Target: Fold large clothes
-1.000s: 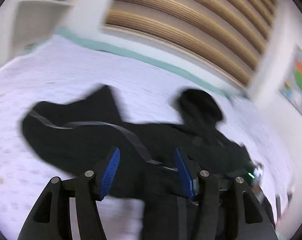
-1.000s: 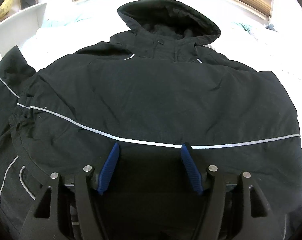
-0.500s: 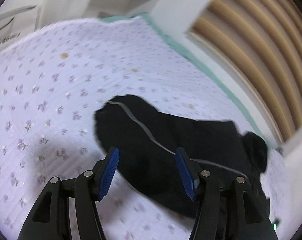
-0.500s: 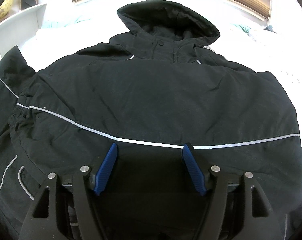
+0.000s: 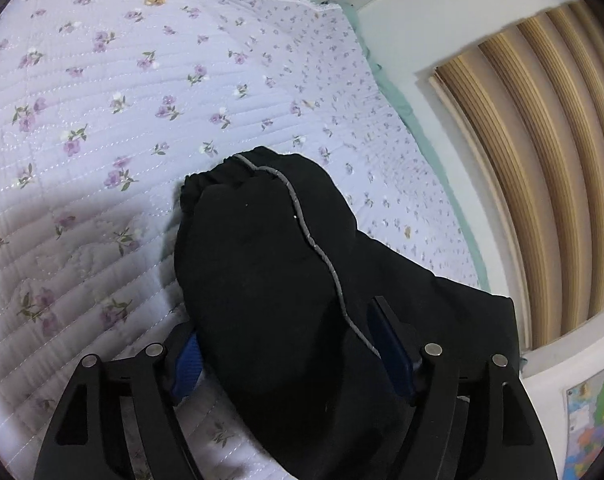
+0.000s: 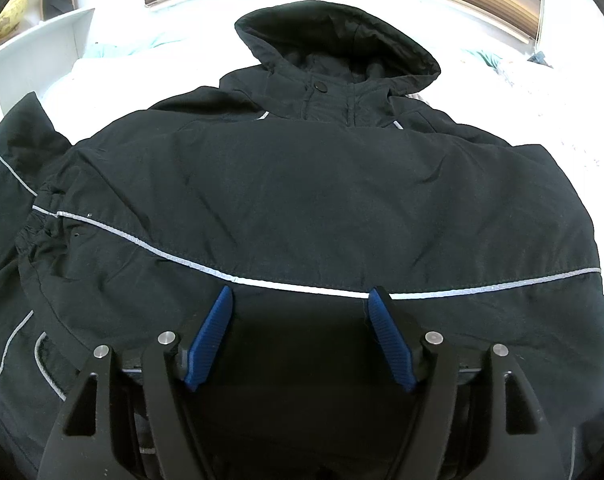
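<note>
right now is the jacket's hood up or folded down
Up: the hood lies spread above the collar at the far end of the jacket, its lining showing, not folded onto the body.

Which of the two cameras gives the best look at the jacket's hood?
The right wrist view. There the hood lies open at the top of the black jacket, facing the camera, its dark lining showing. The left wrist view shows only a sleeve with a grey stripe on the flowered quilt; no hood.
</note>
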`<state>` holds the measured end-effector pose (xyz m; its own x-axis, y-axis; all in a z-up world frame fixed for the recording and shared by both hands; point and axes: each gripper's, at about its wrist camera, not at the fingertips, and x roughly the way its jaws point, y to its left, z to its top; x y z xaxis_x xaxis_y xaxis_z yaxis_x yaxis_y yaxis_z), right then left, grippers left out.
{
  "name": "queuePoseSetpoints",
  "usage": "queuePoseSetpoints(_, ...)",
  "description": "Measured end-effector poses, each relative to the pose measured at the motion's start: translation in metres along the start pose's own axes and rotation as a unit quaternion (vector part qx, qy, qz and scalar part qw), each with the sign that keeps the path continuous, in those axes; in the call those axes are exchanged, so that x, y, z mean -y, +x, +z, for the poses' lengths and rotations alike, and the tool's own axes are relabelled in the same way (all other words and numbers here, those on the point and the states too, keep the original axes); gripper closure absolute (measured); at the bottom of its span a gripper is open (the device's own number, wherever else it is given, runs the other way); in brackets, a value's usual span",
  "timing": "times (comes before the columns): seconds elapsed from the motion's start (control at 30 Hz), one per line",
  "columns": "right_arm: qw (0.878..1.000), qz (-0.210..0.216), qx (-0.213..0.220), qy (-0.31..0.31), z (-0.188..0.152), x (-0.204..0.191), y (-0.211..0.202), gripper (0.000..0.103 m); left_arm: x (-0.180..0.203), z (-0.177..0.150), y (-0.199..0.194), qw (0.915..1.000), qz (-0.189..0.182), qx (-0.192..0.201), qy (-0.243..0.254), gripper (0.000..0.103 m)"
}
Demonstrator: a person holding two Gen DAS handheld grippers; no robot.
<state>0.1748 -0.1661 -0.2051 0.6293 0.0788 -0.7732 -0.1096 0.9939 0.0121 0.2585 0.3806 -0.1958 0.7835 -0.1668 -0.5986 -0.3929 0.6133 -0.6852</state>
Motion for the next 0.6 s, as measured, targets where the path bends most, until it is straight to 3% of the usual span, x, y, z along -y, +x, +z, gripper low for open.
queuePoseSetpoints(0.03,1.000,0.000,0.000,0.000,0.000,0.000,0.000,0.029,0.003,-0.002,-0.002,0.9999,0.001,0.008,0.011,0.031)
queuePoseSetpoints(0.07,1.000,0.000,0.000,0.000,0.000,0.000,0.000,0.029,0.007,-0.003,-0.005,0.9996,0.005,0.016,0.022,0.052)
queuePoseSetpoints(0.13,1.000,0.000,0.000,0.000,0.000,0.000,0.000,0.029,0.013,-0.003,-0.013,0.9976,0.037,0.035,0.048,0.078)
queuePoseSetpoints(0.27,1.000,0.000,0.000,0.001,-0.001,0.000,0.000,0.029,0.009,-0.002,-0.056,0.9826,0.128,0.128,0.039,0.082)
queuePoseSetpoints(0.33,1.000,0.001,0.000,0.002,-0.001,0.000,0.000,0.029,0.007,0.000,-0.067,0.9726,0.172,0.149,0.049,0.082)
queuePoseSetpoints(0.5,1.000,0.001,0.001,0.002,0.000,0.000,0.001,0.029,-0.005,-0.001,-0.046,0.9616,0.238,0.121,0.065,0.082)
queuePoseSetpoints(0.6,1.000,0.001,0.001,0.002,0.000,0.000,0.001,0.028,0.003,-0.006,-0.046,0.9570,0.244,0.123,0.097,0.083)
